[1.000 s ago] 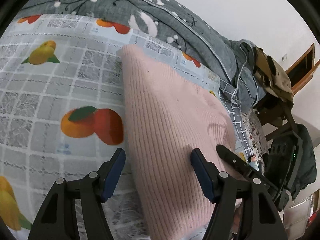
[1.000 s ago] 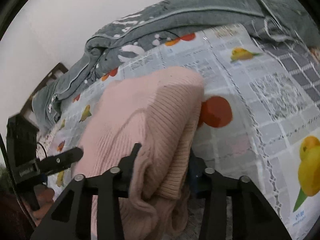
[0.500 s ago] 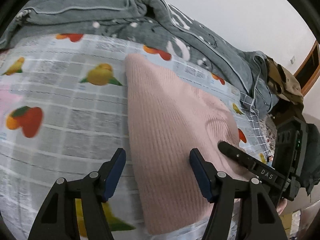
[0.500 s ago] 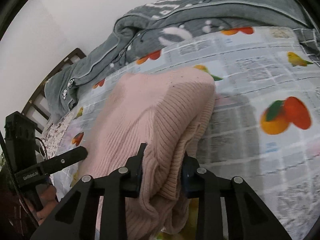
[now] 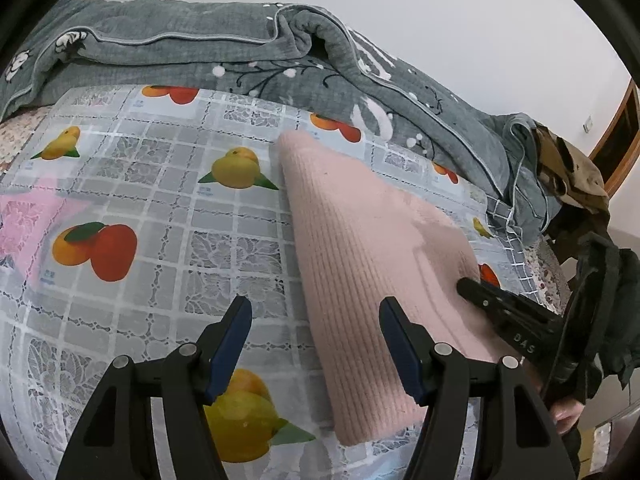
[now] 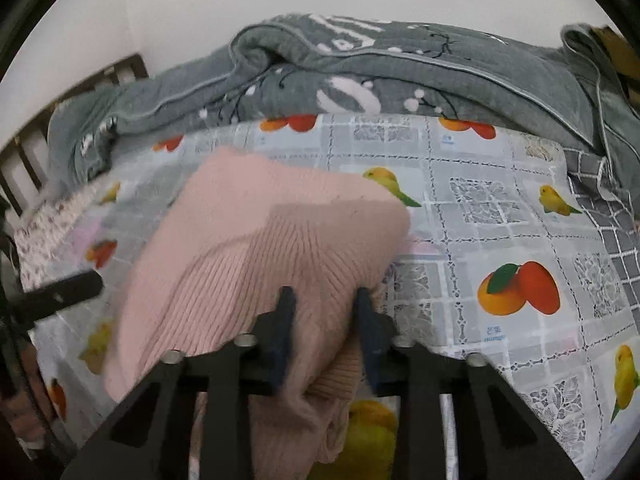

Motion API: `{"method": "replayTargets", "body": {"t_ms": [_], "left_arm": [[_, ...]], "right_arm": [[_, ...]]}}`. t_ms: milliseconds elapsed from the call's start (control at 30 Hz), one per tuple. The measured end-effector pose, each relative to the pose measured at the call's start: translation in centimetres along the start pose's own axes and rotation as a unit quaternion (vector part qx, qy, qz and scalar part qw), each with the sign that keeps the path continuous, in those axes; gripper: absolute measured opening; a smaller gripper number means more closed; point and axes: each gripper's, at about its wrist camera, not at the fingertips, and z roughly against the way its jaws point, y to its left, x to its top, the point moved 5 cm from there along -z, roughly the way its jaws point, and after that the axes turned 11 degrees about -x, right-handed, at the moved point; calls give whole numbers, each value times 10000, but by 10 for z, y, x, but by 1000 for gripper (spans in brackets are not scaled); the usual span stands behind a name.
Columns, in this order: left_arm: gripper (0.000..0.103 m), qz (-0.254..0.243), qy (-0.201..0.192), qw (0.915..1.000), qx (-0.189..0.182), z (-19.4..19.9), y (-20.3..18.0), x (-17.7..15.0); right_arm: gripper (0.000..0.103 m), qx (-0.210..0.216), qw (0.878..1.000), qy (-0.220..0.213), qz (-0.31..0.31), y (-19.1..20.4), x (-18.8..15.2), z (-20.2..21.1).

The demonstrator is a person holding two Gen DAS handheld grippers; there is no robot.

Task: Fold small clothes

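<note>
Right tool (image 6: 325,320) closing on bunched sweater (image 6: 256,248); left tool (image 5: 316,344) apart, empty; thick knit may slip, spoiling the fold.

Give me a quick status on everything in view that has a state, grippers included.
pink knit sweater: folded over in layers, lying on the cloth, one bunched edge pinched.
right gripper: jaws closing on the sweater's bunched edge.
left gripper: open, nothing held, the sweater's side edge between its fingers.
fruit-print cloth: spread flat under the sweater.
grey quilt: rumpled along the wall side.
</note>
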Motion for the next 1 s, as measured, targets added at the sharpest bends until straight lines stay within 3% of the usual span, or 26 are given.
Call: {"method": "replayTargets", "body": {"t_ms": [67,167,233,333,533,1000], "left_arm": [[63,-36,-2,10000,19,1,-3,0],[63,-93,-41,9999,51,4,-7,2],[63,-106,-65,9999,47,4,-9,4],[63,-91,-108,9999,-53,2,-12,9],[63,-264,-99,9996,37,-9,-21,15],[64,-396,-224,9988,164,-14,-23,34]], "right_arm": [[16,187,9997,-179,1,-1,3,9],[15,988,9919,-541,-585,-17,8,33],[15,920,9915,-419,-824,-27,3,26],[15,614,9920,203,-1086,-34,-16,-9],[18,429,9941,123,-991,-27,-16,-9],[17,668,9922,144,-1042,-13,-6,-6]]}}
